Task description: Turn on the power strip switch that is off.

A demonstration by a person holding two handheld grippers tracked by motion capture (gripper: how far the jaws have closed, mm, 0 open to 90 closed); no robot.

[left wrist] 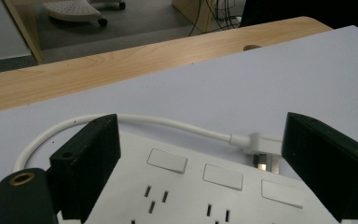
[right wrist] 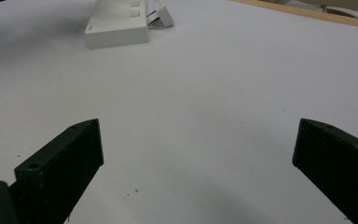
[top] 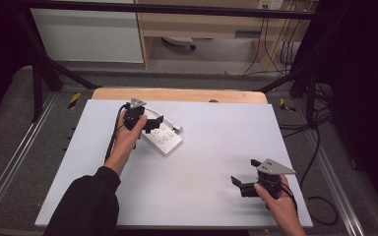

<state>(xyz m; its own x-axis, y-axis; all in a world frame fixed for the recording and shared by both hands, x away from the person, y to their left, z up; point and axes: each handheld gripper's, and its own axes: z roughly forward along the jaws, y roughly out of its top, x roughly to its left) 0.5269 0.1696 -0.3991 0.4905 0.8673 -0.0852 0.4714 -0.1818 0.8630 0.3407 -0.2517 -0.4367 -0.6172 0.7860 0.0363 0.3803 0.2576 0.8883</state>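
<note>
**Open jaws over a power strip**

The left gripper [top: 153, 123], upper left of centre in the high view, hangs with jaws spread wide above a white power strip [top: 163, 139], gripping nothing. The strip lies flat on the white tabletop [top: 216, 147], its plug [left wrist: 261, 145] beside it on a looped cord [left wrist: 121, 119]. The right gripper [top: 242, 179], lower right, is open and empty.

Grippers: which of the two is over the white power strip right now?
The left gripper, jaws open above the power strip near the table's far left. The right gripper sits apart over bare table at near right.
</note>
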